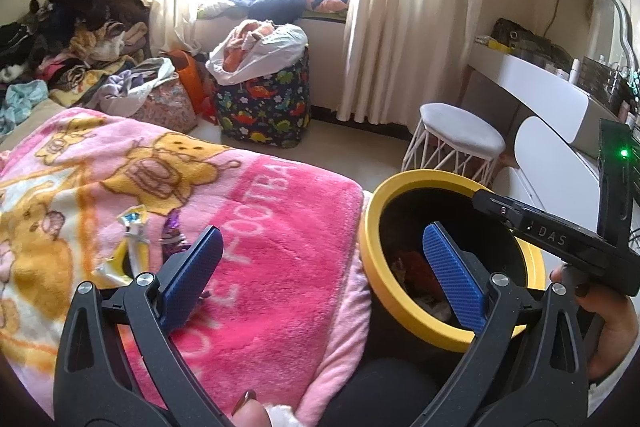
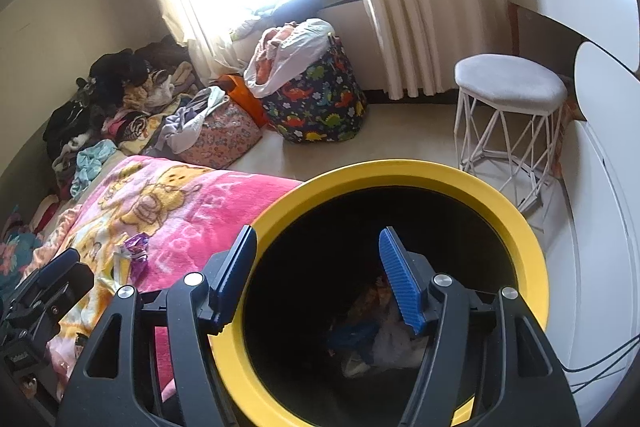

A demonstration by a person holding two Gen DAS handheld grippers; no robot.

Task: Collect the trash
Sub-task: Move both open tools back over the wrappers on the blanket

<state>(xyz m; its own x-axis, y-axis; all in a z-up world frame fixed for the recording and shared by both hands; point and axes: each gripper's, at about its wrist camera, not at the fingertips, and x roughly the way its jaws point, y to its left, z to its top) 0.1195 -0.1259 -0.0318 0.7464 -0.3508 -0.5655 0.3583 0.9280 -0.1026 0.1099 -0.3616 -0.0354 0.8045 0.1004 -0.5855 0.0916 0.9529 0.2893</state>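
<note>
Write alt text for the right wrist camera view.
The open right gripper hovers over a yellow-rimmed bin with trash at the bottom. A purple wrapper lies on the pink blanket to the left.

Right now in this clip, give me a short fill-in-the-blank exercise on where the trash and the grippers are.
1. The trash bin has a ____ rim.
2. The purple wrapper lies on the ____ blanket.
3. The right gripper hangs over the bin with its jaws ____.
4. The left gripper holds ____.

Missing words: yellow; pink; open; nothing
</note>
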